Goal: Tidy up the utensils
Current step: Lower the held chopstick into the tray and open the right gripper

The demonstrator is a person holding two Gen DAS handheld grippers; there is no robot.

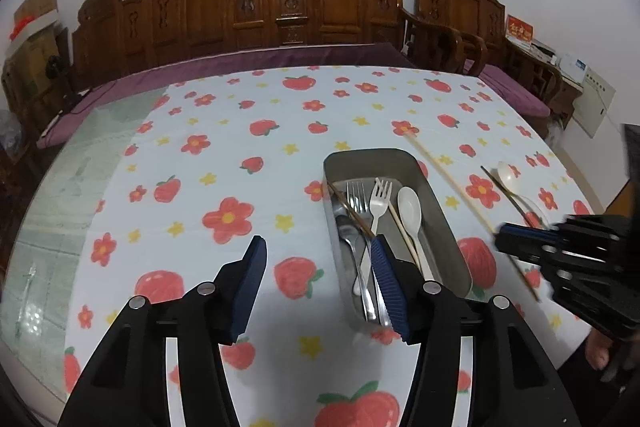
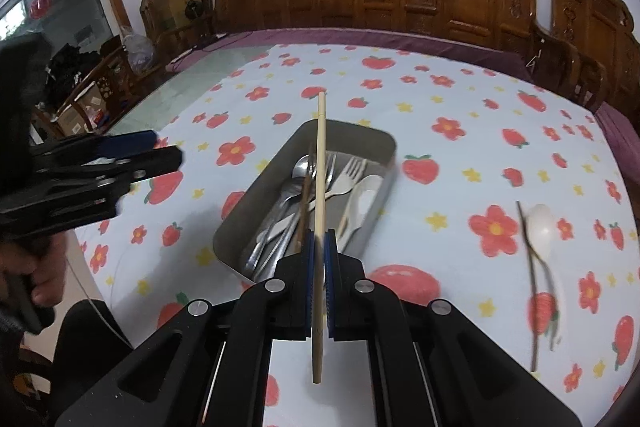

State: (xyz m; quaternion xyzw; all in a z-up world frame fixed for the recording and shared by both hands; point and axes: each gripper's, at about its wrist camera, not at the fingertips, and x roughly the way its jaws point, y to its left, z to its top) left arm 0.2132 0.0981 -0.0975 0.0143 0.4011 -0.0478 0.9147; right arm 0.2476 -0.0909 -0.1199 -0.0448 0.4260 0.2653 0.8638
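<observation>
A: Chopstick (image 2: 320, 187) first: our right gripper (image 2: 319, 267) is clamped tight on a pale one, which runs straight ahead of the gripper, out over the metal tray (image 2: 232, 227), with its tail poking back between the fingers.

B: And our left gripper (image 1: 320, 275) holds nothing. It is about half open, with only cloth between its pads, and the tray (image 1: 448, 227) sits just ahead to its right.

A: What could go wrong? We judge the chopstick to be the risk. It is long and pinched near one end, so a tilt on release could leave it propped across the tray rim, or let it roll off onto the surface.

B: Clutter too. The forks (image 1: 372, 203), the white spoon (image 1: 412, 211) and the metal pieces already lie crossed in there, so a careless drop could bounce off them.

A: The two grippers are close. From the right wrist we see the left gripper (image 2: 160, 151) hovering just left of the tray, so a sideways swing might clip it.

B: Only the right wrist view shows the grip itself. The left wrist view shows the right gripper (image 1: 516, 239) blurred at the edge, with the chopstick (image 1: 452, 183) slanting past the tray.

A: Both views show what remains well off to the right: a white spoon (image 2: 540, 231) and a dark chopstick (image 2: 528, 267) on the flowered cloth (image 2: 440, 87).
</observation>
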